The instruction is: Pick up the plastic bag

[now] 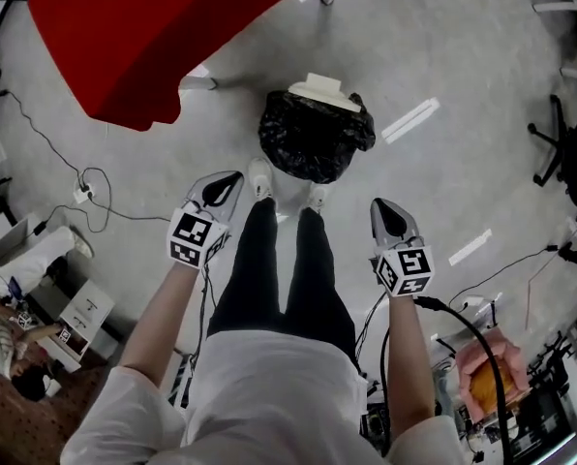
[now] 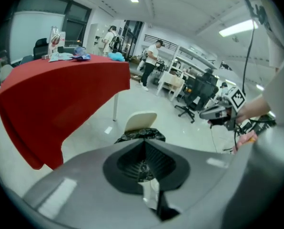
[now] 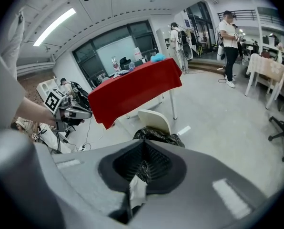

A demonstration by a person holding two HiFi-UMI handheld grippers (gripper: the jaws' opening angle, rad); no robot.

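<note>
my left gripper (image 1: 221, 190) and my right gripper (image 1: 387, 217) are both squeezed shut with nothing in them, one on each side of my legs (image 1: 279, 260), and the black plastic bag (image 1: 313, 136) sits on the floor (image 1: 443, 46) just past my shoes (image 1: 259, 177), a cream lid (image 1: 322, 90) behind it, near the red table (image 1: 124, 37).

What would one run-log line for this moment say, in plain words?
phase: before pickup | left hand-held gripper: shut, empty | right hand-held gripper: shut, empty | black plastic bag: ahead, untouched
</note>
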